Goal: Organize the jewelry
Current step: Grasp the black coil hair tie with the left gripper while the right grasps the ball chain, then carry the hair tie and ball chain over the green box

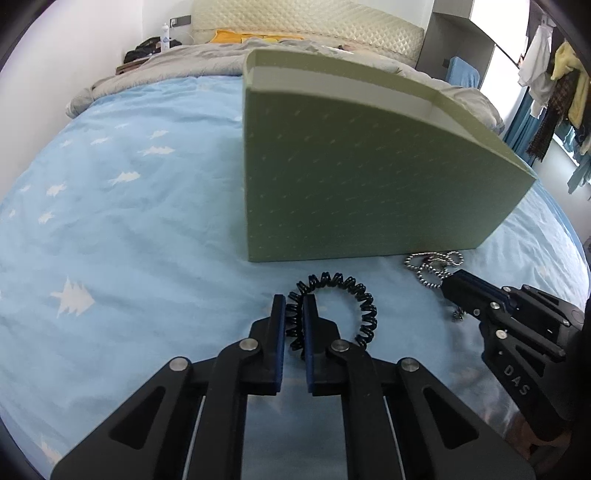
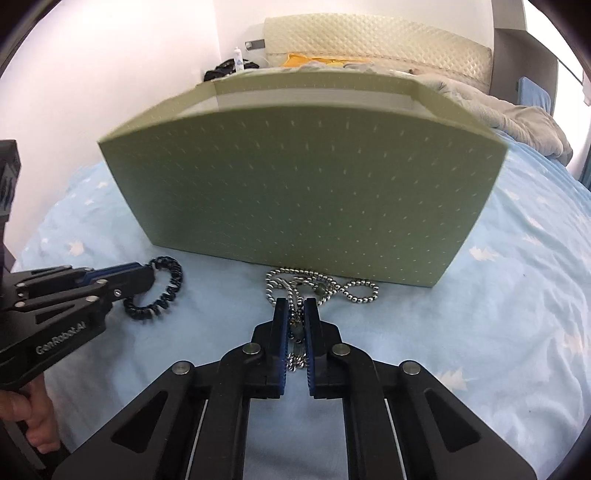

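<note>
Bedsheet [image 1: 129, 221], pale blue with white tree shapes, filled my left-hand view, and on it lay everything I was working with. Furthest left in the right wrist camera I saw fingers of the person's hand [image 2: 35, 424] wrapped round the handle of the left gripper [image 1: 294, 301]; on its black side I read "GenRobot.AI". Its jaws were drawn nearly together on the black coil bracelet [image 1: 354, 295], pinching the left part of the loop between the blue pads while the rest of the ring lay flat on the sheet, close in front of the box.

Centre of both views stood the green box [image 1: 351, 177], open-topped, with small pale flecks on its wall and a white band inside the rim. It sat upright on the sheet.

Further right, the silver bead chain [image 2: 354, 290] lay in loose loops touching the foot of the box wall. I had the right gripper [image 2: 295, 306] closed down on it too, strands of chain showing between the pads. From the left camera I read "DAS" on that gripper's black body.

Behind the box I made out a grey quilt [image 1: 192, 59] and a cream padded headboard [image 1: 295, 18].
</note>
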A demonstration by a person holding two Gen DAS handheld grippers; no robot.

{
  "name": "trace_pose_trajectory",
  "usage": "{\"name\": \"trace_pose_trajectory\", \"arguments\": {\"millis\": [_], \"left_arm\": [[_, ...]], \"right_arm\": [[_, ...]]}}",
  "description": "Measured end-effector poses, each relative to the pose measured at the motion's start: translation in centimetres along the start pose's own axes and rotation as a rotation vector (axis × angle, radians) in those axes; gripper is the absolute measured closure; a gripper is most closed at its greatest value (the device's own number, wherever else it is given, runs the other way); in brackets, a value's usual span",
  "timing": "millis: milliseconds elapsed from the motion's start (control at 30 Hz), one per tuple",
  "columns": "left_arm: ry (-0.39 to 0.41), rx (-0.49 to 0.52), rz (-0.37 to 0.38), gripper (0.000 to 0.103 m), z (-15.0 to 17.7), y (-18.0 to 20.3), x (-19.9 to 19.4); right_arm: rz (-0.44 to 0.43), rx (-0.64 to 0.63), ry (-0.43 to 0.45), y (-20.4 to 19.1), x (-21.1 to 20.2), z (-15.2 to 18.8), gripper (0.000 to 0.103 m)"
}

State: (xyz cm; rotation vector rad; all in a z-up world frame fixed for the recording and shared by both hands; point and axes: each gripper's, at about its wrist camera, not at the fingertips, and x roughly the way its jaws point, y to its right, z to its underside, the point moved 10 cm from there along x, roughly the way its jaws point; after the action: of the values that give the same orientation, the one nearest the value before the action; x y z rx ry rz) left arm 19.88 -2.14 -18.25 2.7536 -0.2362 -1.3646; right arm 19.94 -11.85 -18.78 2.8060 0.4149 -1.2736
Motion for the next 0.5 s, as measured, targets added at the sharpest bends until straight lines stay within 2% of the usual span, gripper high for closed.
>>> {"name": "trace_pose_trajectory", "arguments": {"millis": [500], "left_arm": [[0.075,-0.011,0.036,0.095,-1.3,1.1,-7.2]], "right_arm": [[-0.014,0.065,0.076,-0.6,-7.7,-1.7,0.1]]}}
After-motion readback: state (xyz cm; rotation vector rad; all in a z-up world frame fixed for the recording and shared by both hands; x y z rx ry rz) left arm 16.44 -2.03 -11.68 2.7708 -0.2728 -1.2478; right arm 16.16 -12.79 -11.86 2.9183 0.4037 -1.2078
